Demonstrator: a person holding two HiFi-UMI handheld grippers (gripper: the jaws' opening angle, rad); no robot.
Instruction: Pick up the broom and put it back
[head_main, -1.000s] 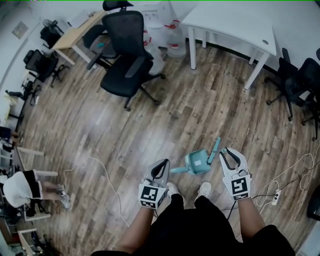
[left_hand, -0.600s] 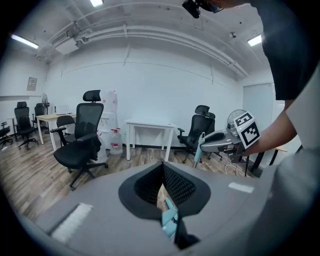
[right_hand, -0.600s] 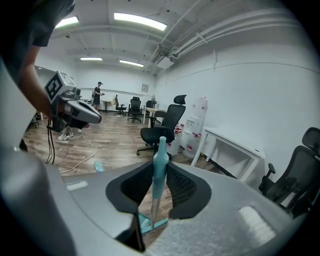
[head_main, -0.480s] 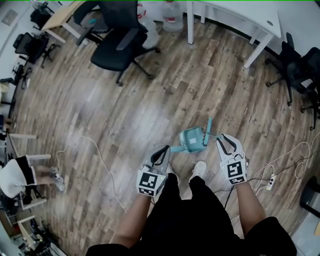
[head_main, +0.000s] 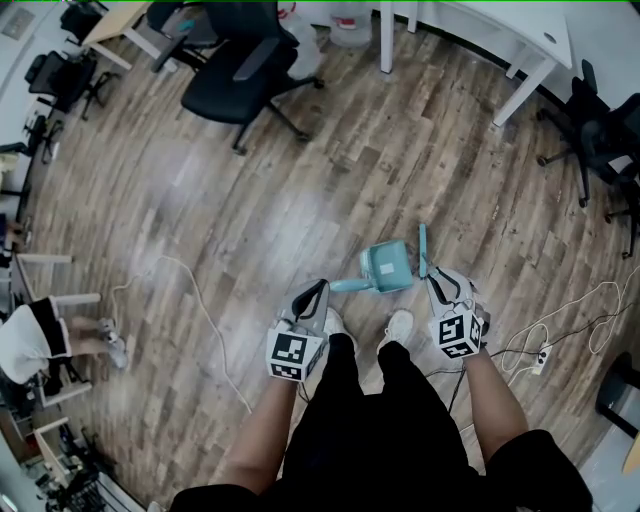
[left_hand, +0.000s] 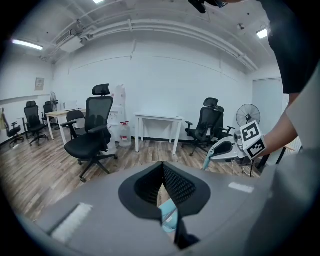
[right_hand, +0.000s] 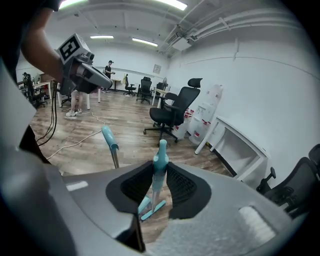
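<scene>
A teal dustpan (head_main: 387, 266) stands on the wood floor in front of my feet, its long handle (right_hand: 108, 136) rising free at the left. The teal broom (head_main: 421, 248) is just right of the dustpan. My right gripper (head_main: 436, 278) is shut on the broom's handle (right_hand: 160, 155) near its top. The handle's tip pokes above the jaws, and the broom head shows below them by the floor. My left gripper (head_main: 318, 288) hovers left of the dustpan, its jaws shut and empty. The left gripper view shows a bit of teal beyond its jaws (left_hand: 168, 218) and the right gripper (left_hand: 210, 155) with the broom.
A black office chair (head_main: 235, 75) and a white table (head_main: 500, 30) stand further ahead, and more black chairs (head_main: 600, 140) are at the right. A white cable (head_main: 200, 310) runs across the floor on the left, and cords with a power strip (head_main: 540, 355) lie on the right. A person's legs (head_main: 95, 340) are at far left.
Both grippers have sunk toward the floor, the right one more. The broom has moved with the right gripper and now stands straighter, close beside the dustpan. The head view has tipped further down.
</scene>
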